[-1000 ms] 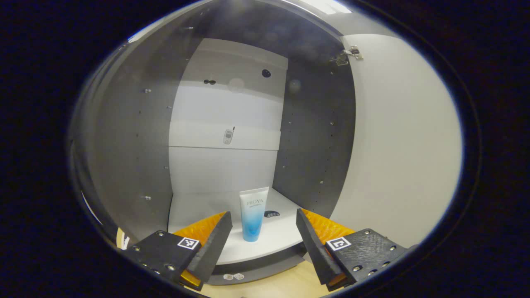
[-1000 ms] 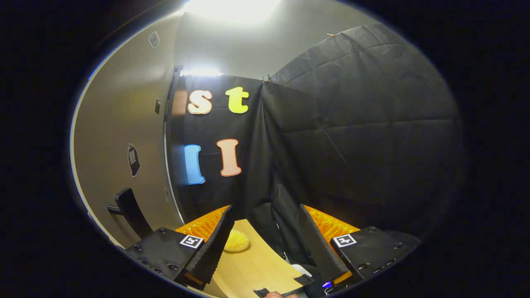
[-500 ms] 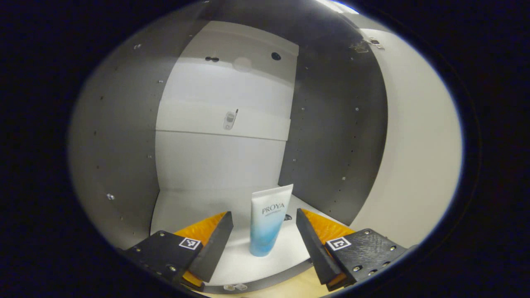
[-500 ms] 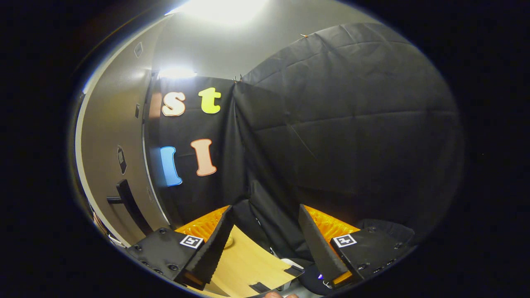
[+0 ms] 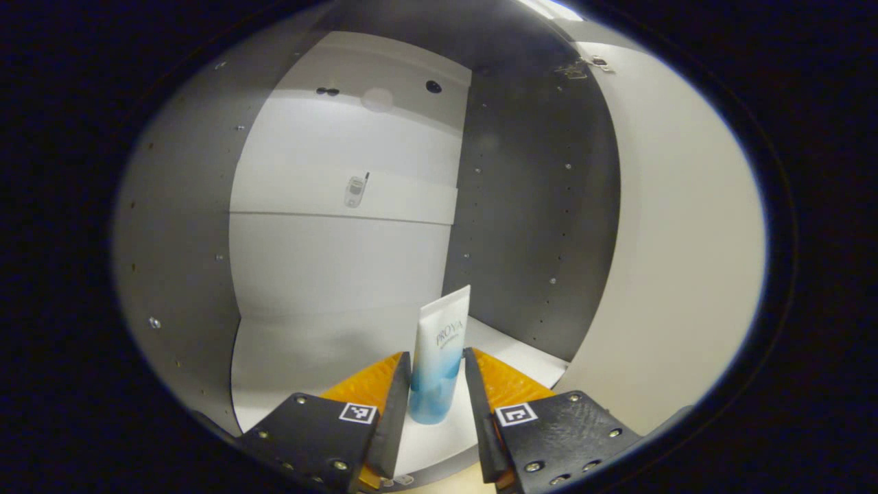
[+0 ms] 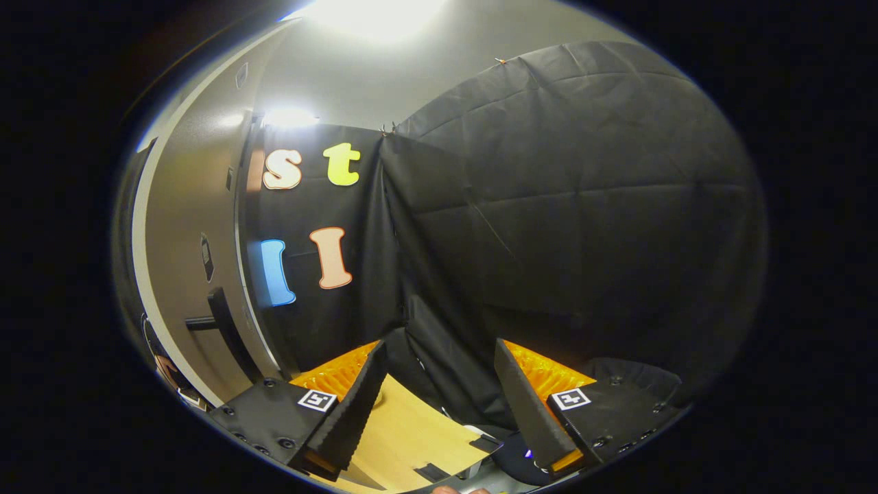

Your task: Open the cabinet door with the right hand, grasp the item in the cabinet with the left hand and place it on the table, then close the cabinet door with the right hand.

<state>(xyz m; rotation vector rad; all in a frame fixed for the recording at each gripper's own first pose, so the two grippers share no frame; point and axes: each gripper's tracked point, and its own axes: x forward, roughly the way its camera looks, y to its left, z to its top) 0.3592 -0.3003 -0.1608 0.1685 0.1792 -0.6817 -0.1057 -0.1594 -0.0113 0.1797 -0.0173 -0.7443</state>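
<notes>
A white-and-blue cosmetic tube (image 5: pixel 440 343) stands cap-down on the white cabinet floor (image 5: pixel 302 370), leaning slightly right. My left gripper (image 5: pixel 437 355) reaches into the cabinet, and its two fingers press on the tube's lower half from either side. The cabinet door (image 5: pixel 679 261) hangs open on the right of the left gripper view. In the right gripper view the same door (image 6: pixel 182 226) stands at the left with its dark handle (image 6: pixel 223 322). My right gripper (image 6: pixel 440 343) is open and holds nothing, away from the handle and above the wooden table (image 6: pixel 405 432).
Dark cabinet side walls (image 5: pixel 535 206) close in on both sides of the tube, with a white back panel (image 5: pixel 343 254) behind it. Black cloth (image 6: pixel 569 226) hangs beyond the table's corner.
My left gripper moved forward into the cabinet and its fingers closed from wide apart onto the tube. The right gripper stayed open and barely shifted.
</notes>
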